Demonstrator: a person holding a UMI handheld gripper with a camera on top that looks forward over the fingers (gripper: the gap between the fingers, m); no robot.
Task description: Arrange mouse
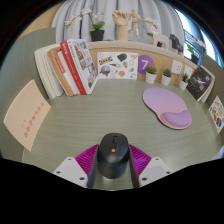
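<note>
one mouse clenched between the fingers of one gripper; one purple mouse pad ahead to the right; green desk, books beyond.

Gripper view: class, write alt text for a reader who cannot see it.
A black mouse sits clamped between the claw's pink pads above a pale green desk. Beyond lie a purple mouse pad, leaning books and a shelf of ornaments.

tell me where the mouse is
In the gripper view, the mouse sits between the claw fingers, on the desk, short of the purple mousepad.
</note>
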